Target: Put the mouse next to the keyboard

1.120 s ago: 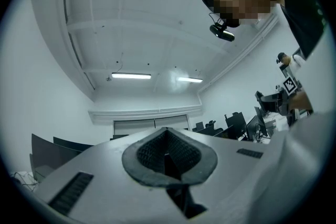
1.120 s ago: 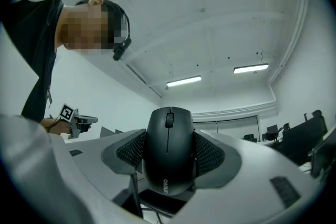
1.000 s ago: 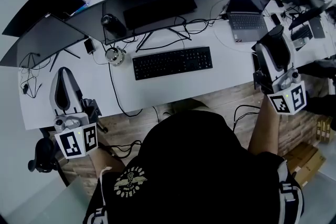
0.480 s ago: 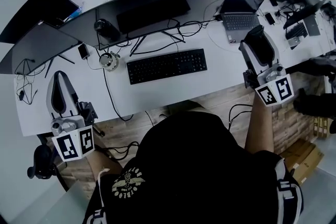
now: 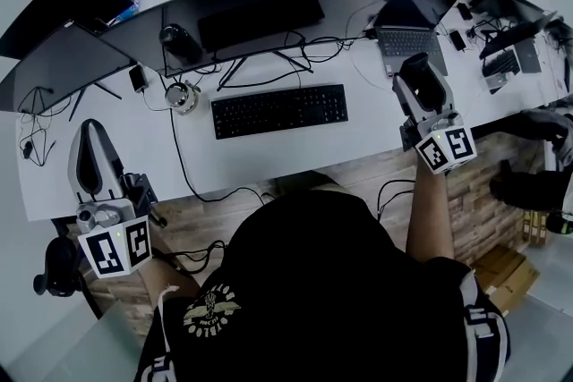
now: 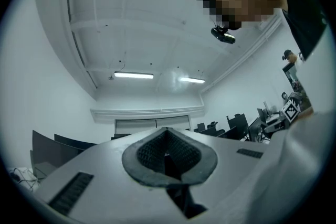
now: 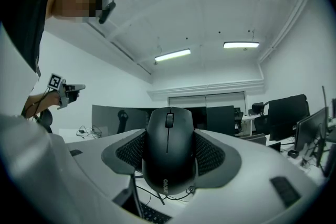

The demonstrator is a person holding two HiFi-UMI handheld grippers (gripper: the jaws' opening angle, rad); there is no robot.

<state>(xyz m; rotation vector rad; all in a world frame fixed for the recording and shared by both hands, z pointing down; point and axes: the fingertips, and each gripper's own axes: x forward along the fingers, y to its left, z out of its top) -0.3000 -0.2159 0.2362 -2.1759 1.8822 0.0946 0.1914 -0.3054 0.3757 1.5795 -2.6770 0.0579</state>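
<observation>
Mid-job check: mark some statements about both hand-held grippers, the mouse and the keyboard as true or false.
1. The right hand-held gripper holds the mouse. True.
2. The left hand-held gripper grips something too. False: its jaws are shut on nothing.
3. The mouse lies on the desk beside the keyboard. False: it sits in the right hand-held gripper's jaws.
4. An open laptop sits right of the keyboard. True.

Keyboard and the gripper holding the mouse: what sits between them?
Only bare white desk, in the head view, between keyboard and right gripper holding the mouse.
</observation>
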